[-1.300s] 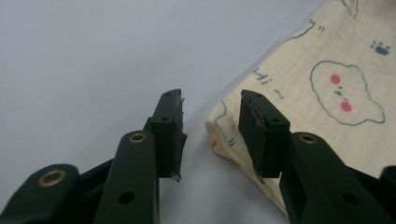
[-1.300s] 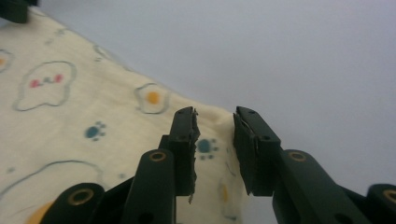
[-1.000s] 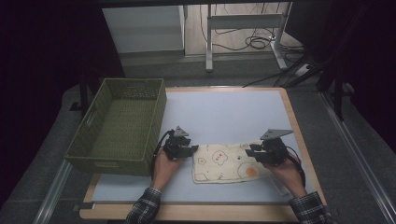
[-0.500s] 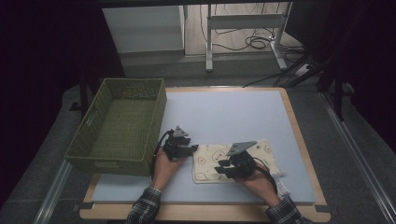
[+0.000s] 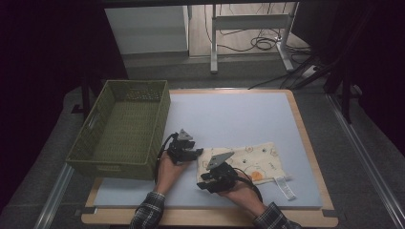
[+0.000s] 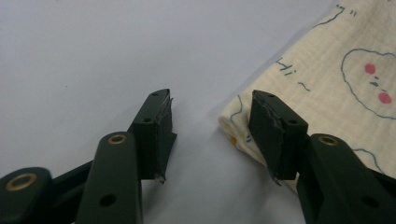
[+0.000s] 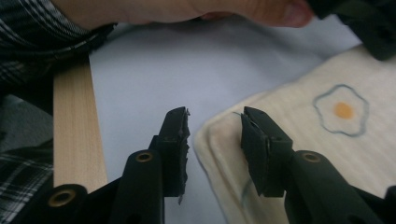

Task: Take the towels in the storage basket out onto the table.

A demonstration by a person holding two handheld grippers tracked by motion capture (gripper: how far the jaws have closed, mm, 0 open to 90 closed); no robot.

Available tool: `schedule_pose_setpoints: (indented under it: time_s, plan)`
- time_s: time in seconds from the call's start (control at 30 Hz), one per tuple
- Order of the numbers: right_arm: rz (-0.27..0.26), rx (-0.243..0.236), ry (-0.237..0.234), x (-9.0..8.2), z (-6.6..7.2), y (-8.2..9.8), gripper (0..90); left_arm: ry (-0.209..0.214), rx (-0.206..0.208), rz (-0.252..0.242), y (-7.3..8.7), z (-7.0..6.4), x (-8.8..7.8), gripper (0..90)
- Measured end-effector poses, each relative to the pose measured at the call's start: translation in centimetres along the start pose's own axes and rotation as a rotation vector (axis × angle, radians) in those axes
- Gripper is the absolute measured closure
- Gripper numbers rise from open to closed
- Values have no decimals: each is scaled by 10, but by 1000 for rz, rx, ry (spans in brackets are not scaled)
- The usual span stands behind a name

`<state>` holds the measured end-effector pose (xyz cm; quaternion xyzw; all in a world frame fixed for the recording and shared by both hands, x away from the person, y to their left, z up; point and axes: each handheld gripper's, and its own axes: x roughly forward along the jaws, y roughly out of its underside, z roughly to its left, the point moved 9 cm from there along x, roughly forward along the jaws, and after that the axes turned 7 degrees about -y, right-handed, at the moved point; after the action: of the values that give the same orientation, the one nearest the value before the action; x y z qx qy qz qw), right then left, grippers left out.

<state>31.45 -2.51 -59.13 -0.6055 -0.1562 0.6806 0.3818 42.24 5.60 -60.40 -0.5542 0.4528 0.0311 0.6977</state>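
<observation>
A cream cloth (image 5: pixel 260 160) printed with small drawings lies flat on the pale blue mat (image 5: pixel 239 119), near its front. My left gripper (image 5: pixel 197 153) rests at the cloth's far-left corner. In the left gripper view it (image 6: pixel 210 95) stands open, the cloth corner (image 6: pixel 336 79) just against the right jaw. My right gripper (image 5: pixel 203 183) sits at the cloth's near-left corner. In the right gripper view it (image 7: pixel 215 114) is open too, with the rounded cloth edge (image 7: pixel 317 140) under its right jaw and nothing held between the jaws.
A green woven basket (image 5: pixel 119 133) stands at the mat's left side, close to the left hand. A white strap (image 5: pixel 284 186) trails from the cloth's near-right corner. The wooden table edge (image 7: pixel 74 126) and a plaid sleeve (image 7: pixel 37 28) lie left of the right gripper.
The right gripper has swung from the cloth's right edge across to its near-left corner. The left gripper has stayed at the far-left corner.
</observation>
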Motion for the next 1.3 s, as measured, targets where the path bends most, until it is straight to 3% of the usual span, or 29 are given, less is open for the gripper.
schedule_pose_setpoints:
  time_s: [0.17,0.27,0.33,0.43,0.5,0.67,0.9,1.3]
  plan:
    - [17,-90,109,5,0,2,729,-19,-1,2,0,-1,0,500]
    - [17,-76,111,4,-1,3,819,-26,-17,-2,0,-3,0,542]
    - [6,-54,102,3,-2,3,835,-14,-23,-1,0,-7,-1,620]
    - [-1,-38,91,2,-3,3,844,57,-36,2,0,-14,-2,827]
    - [1,-36,85,1,-3,2,846,57,-26,5,-1,-14,-2,854]
    - [-46,-38,84,-13,-2,-4,845,56,-21,-25,-13,-14,-8,861]
    - [-123,-29,117,-46,-5,-8,844,75,2,-97,-42,-23,-19,854]
    - [-193,31,187,-99,-20,20,847,132,82,-127,-78,-57,-3,855]
